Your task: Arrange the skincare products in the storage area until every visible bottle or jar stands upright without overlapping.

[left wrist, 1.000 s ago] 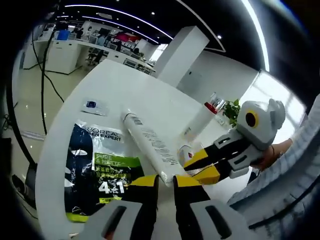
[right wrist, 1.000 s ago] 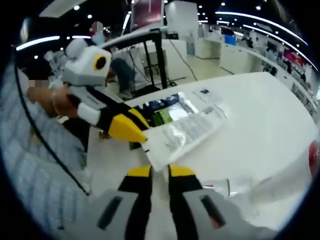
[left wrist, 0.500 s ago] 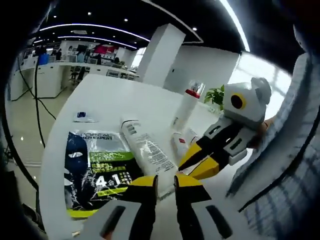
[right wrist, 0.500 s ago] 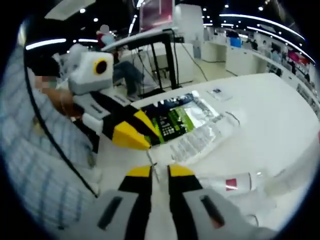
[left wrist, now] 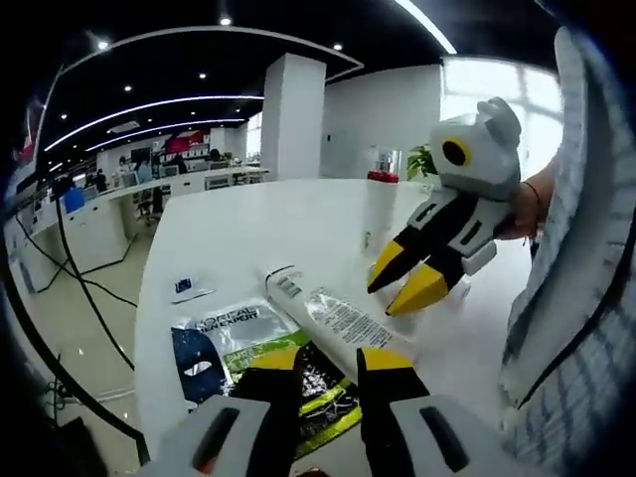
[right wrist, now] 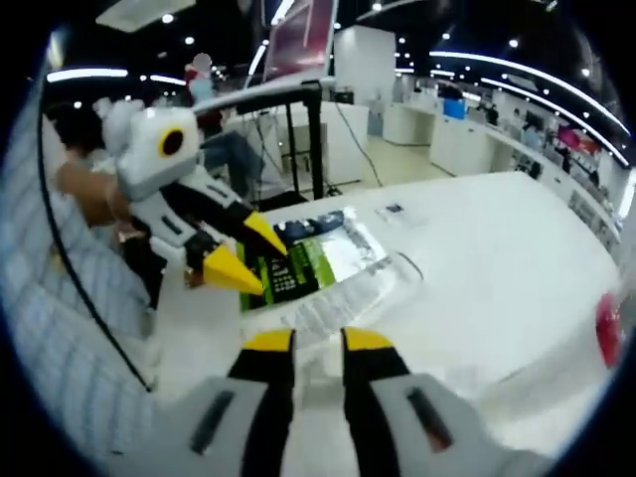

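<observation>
A long white tube [left wrist: 333, 316] lies flat on the white table [left wrist: 258, 229], partly over a dark and green face-mask packet [left wrist: 238, 343]. My left gripper [left wrist: 328, 360] is open just short of the tube's near end, with nothing between its jaws. My right gripper [left wrist: 405, 276] hangs open above the tube's right side. A white bottle with a red cap [left wrist: 377, 211] stands upright behind it. In the right gripper view, the right gripper [right wrist: 316, 341] is open over the tube [right wrist: 343, 293], and the left gripper [right wrist: 243, 250] hovers open by the packet [right wrist: 308, 260].
A small flat sachet [left wrist: 189, 290] lies left of the tube, also seen beyond the packet as a sachet [right wrist: 390, 211]. The red cap [right wrist: 608, 328] sits at the far right. A person's striped sleeve [left wrist: 586, 298] flanks the table. Bare tabletop [right wrist: 497, 248] stretches beyond the products.
Both grippers have lifted and drawn back from the tube's near end, and their jaws stand a little wider. The tube and packet lie where they were.
</observation>
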The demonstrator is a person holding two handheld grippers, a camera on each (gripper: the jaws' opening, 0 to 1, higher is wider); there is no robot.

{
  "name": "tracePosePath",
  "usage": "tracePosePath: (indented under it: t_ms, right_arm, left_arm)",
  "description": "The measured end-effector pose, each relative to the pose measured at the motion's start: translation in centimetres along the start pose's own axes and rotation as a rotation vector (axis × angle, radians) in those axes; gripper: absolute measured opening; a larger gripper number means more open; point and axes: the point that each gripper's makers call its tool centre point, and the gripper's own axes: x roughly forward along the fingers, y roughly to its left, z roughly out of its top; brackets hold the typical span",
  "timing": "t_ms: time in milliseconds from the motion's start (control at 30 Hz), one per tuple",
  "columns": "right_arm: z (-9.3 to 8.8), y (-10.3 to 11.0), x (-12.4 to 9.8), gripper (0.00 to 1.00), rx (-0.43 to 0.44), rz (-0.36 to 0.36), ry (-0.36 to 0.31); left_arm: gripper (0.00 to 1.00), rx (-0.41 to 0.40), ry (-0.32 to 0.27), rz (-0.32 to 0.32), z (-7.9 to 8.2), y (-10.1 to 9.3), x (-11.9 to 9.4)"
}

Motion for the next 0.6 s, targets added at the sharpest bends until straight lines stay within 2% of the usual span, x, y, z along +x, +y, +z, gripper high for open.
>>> tracePosePath:
  t_ms: [100,167,267,367,500,533,600]
  right_arm:
    - [1.4,-1.8,-0.1,0.18,-0.048,-0.033,-0.018]
    - [2.6,-3.3,-0.1,0.19,-0.043,-0.053,-0.026]
    - [4.4,-4.9,0.4,0.23,-0.037,-0.048,-0.035]
    - [5.6,-5.2,0.9,0.25,-0.131,-0.023,-0.026]
    - [6.7,-4.5,1.4,0.26,-0.204,0.032,-0.012]
    - [7.2,-4.1,1.6,0.27,-0.267,0.063,0.0]
    - [7.5,-4.1,1.8,0.31,-0.314,0.079,0.012]
  left_arm:
    - [0.22,-0.015,0.01,0.005,0.0,0.1,-0.2]
    - [0.22,-0.015,0.008,0.008,-0.2,-0.2,-0.4]
    - [0.22,-0.059,0.013,0.014,-1.1,-0.7,-0.7]
    - [0.22,-0.11,0.02,0.019,-1.8,-1.0,-1.0]
    - [0.22,-0.137,0.022,0.026,-2.3,-1.3,-1.4]
    - [0.22,-0.143,0.029,0.032,-2.5,-1.3,-1.6]
    - [0.21,-0.143,0.033,0.036,-2.6,-1.4,-1.7]
